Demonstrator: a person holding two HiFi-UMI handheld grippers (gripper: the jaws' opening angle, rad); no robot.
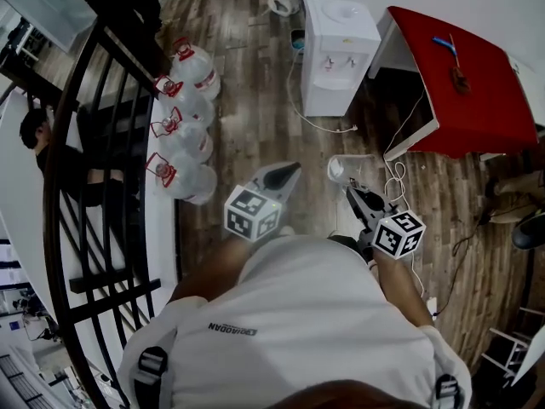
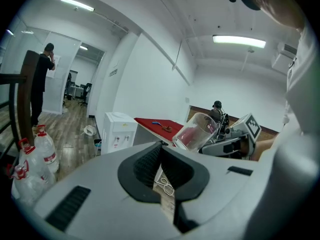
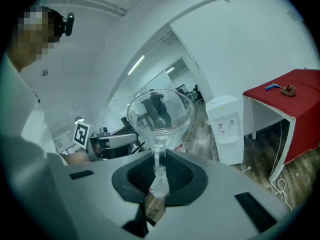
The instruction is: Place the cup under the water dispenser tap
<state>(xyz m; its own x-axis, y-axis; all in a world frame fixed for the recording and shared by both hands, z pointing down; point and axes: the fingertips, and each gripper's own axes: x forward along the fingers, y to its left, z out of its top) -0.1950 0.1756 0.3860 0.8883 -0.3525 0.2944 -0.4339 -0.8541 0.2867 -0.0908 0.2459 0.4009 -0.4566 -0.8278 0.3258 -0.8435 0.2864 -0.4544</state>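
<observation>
Jaws of the right hand-held gripper (image 3: 159, 159) pinched the wall of a clear cup (image 3: 160, 111), held in the air. The left hand-held gripper (image 2: 161, 151) was pressed together on nothing, just left of it. Well beyond both, the white water dispenser (image 1: 339, 54) stood on the wooden floor (image 1: 255, 100), left of a red surface (image 1: 477, 83).

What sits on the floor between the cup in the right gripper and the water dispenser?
Head view: only wood floor and a white cable lying near the water dispenser; nothing else before the cup.
</observation>
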